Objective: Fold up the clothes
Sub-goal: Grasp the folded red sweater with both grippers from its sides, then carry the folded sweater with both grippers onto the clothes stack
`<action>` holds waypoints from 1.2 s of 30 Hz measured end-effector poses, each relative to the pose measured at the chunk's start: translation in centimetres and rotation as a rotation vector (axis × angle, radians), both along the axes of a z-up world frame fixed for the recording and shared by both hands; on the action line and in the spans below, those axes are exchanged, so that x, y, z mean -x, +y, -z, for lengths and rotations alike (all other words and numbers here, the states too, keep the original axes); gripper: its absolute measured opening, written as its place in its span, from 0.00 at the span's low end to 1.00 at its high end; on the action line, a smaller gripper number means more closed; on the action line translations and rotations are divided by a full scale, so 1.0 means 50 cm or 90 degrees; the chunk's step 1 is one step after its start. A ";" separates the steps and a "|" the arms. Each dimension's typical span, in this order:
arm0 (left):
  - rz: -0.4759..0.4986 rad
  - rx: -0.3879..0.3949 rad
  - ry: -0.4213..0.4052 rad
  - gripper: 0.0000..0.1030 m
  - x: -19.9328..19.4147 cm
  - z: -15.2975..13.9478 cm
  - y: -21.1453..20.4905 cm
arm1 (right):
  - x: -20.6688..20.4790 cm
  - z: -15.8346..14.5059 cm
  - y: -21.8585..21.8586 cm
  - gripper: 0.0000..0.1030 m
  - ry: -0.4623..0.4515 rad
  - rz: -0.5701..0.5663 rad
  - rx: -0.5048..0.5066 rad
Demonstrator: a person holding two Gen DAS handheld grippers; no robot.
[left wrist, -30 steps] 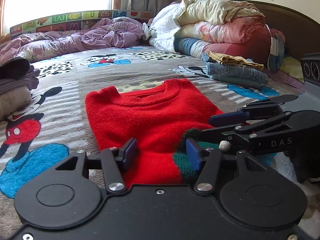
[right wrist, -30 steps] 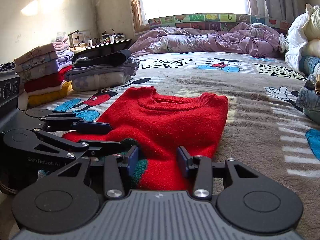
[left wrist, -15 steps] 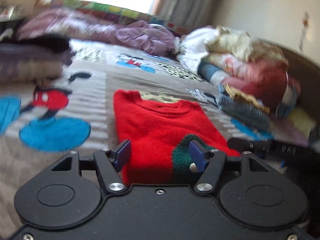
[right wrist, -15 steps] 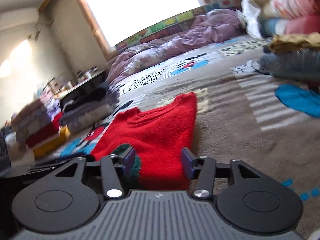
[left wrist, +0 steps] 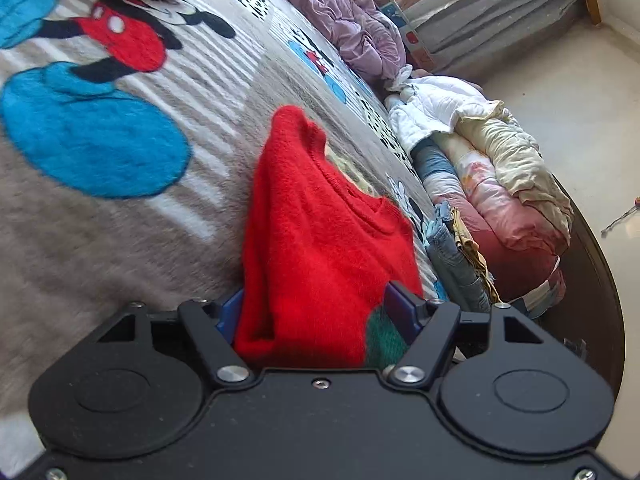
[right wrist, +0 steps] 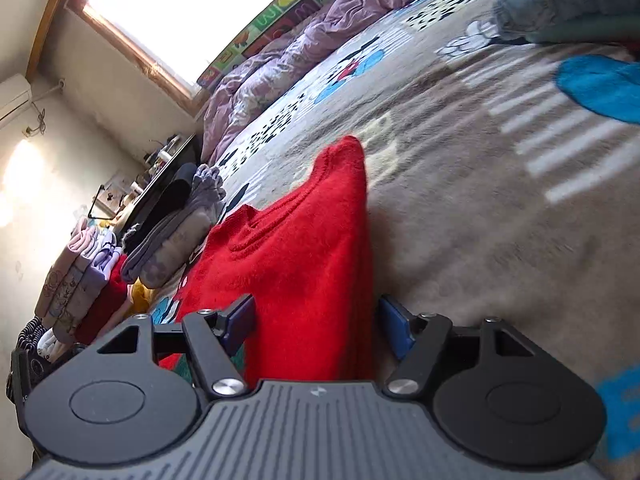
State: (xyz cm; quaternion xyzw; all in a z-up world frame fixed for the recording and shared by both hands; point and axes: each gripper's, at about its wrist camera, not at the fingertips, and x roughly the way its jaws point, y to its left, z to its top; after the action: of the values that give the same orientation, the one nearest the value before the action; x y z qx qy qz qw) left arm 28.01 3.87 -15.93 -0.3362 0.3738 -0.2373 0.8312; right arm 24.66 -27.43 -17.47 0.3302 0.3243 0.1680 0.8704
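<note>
A red knitted sweater point(left wrist: 320, 248) with a green patch near its hem lies on the cartoon-print bed blanket point(left wrist: 100, 216). My left gripper point(left wrist: 316, 312) is rolled to one side with its jaws wide apart, and the sweater's near left edge sits between the blue pads without being pinched. In the right wrist view the sweater point(right wrist: 296, 256) fills the gap of my right gripper point(right wrist: 320, 324), which is also open around the near right edge. Both grippers sit at the sweater's hem end; the collar points away.
Folded clothes stacks point(right wrist: 80, 280) and a grey pile point(right wrist: 176, 228) stand on the left. Jeans point(left wrist: 456, 256), rolled quilts point(left wrist: 500, 184) and a purple duvet point(left wrist: 352, 28) lie along the far and right sides. A dark headboard point(left wrist: 596, 288) bounds the right.
Both grippers have moved forward onto the sweater's near edge and rolled sideways, left and right in opposite directions. The sweater's edges now sit between the open jaws.
</note>
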 end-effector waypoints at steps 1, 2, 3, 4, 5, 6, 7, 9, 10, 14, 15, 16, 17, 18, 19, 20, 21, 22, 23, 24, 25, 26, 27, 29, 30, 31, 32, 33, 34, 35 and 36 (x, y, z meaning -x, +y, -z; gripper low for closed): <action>0.006 -0.003 -0.002 0.68 -0.010 -0.001 -0.008 | -0.012 0.000 0.002 0.66 -0.001 -0.007 -0.001; 0.010 -0.006 -0.004 0.68 -0.020 0.000 -0.013 | -0.021 0.001 0.003 0.66 0.000 -0.012 -0.005; 0.013 -0.008 -0.006 0.67 -0.029 0.000 -0.018 | -0.029 0.001 0.003 0.65 0.000 -0.016 -0.009; 0.014 -0.009 -0.008 0.67 -0.037 0.000 -0.023 | -0.038 0.002 0.004 0.64 0.001 -0.020 -0.013; 0.015 -0.010 -0.010 0.67 -0.043 0.003 -0.025 | -0.044 0.003 0.003 0.63 0.001 -0.023 -0.017; 0.013 -0.010 -0.012 0.66 -0.047 0.004 -0.026 | -0.049 0.005 0.002 0.61 0.000 -0.024 -0.021; 0.011 -0.011 -0.014 0.65 -0.050 0.005 -0.027 | -0.052 0.005 0.002 0.60 -0.002 -0.026 -0.024; 0.004 -0.010 -0.014 0.59 -0.050 0.008 -0.024 | -0.058 0.006 0.002 0.57 -0.005 -0.029 -0.030; 0.001 -0.009 -0.014 0.56 -0.049 0.010 -0.022 | -0.059 0.007 0.003 0.56 -0.009 -0.033 -0.033; -0.017 0.030 -0.007 0.41 -0.040 0.017 -0.001 | -0.052 0.008 0.008 0.40 -0.022 -0.048 -0.047; -0.019 0.044 -0.006 0.37 -0.035 0.018 0.005 | -0.047 0.007 0.008 0.38 -0.026 -0.051 -0.049; -0.023 0.056 -0.005 0.34 -0.029 0.018 0.010 | -0.043 0.005 0.007 0.37 -0.032 -0.051 -0.052; -0.025 0.066 -0.004 0.33 -0.021 0.016 0.015 | -0.039 0.003 0.006 0.36 -0.037 -0.050 -0.056; -0.028 0.075 -0.003 0.32 -0.011 0.014 0.020 | -0.033 0.002 0.004 0.35 -0.042 -0.050 -0.062; -0.032 0.084 -0.003 0.32 -0.001 0.011 0.024 | -0.028 0.000 0.003 0.35 -0.047 -0.049 -0.068; -0.036 0.095 -0.003 0.32 0.011 0.008 0.028 | -0.021 -0.002 0.001 0.34 -0.052 -0.048 -0.077; -0.038 0.104 -0.005 0.32 0.025 0.004 0.035 | -0.013 -0.005 0.000 0.34 -0.056 -0.049 -0.086; -0.041 0.110 -0.009 0.31 0.041 -0.001 0.043 | -0.004 -0.008 0.001 0.34 -0.061 -0.051 -0.096; -0.044 0.116 -0.013 0.31 0.057 -0.006 0.051 | 0.007 -0.010 0.002 0.34 -0.065 -0.053 -0.106; -0.045 0.115 -0.016 0.31 0.072 -0.014 0.059 | 0.019 -0.014 0.008 0.34 -0.067 -0.057 -0.114; -0.046 0.113 -0.020 0.31 0.087 -0.023 0.066 | 0.033 -0.018 0.014 0.34 -0.068 -0.061 -0.122; -0.047 0.111 -0.023 0.31 0.103 -0.031 0.074 | 0.046 -0.022 0.021 0.34 -0.069 -0.066 -0.129; -0.050 0.109 -0.028 0.31 0.119 -0.041 0.081 | 0.059 -0.025 0.027 0.34 -0.070 -0.070 -0.137; -0.063 0.112 -0.043 0.31 0.158 -0.061 0.097 | 0.086 -0.033 0.040 0.34 -0.071 -0.079 -0.152; -0.069 0.106 -0.053 0.31 0.179 -0.073 0.105 | 0.099 -0.037 0.046 0.34 -0.072 -0.083 -0.159; -0.076 0.099 -0.064 0.31 0.201 -0.086 0.113 | 0.112 -0.041 0.053 0.34 -0.073 -0.087 -0.166; -0.082 0.087 -0.077 0.31 0.224 -0.100 0.120 | 0.126 -0.044 0.059 0.34 -0.074 -0.092 -0.174; -0.089 0.081 -0.089 0.31 0.249 -0.111 0.132 | 0.138 -0.050 0.070 0.34 -0.075 -0.098 -0.181; -0.099 0.080 -0.096 0.31 0.271 -0.121 0.141 | 0.149 -0.055 0.081 0.34 -0.077 -0.105 -0.189; -0.109 0.081 -0.101 0.31 0.293 -0.130 0.150 | 0.158 -0.064 0.096 0.34 -0.080 -0.116 -0.196; -0.122 0.084 -0.107 0.31 0.313 -0.139 0.162 | 0.166 -0.074 0.110 0.34 -0.085 -0.127 -0.204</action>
State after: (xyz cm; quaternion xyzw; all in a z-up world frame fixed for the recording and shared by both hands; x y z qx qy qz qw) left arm 12.35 11.95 -9.00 -0.4029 0.2526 -0.2084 0.8546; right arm 16.35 -21.91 -13.77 0.4189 0.2663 0.3242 0.8053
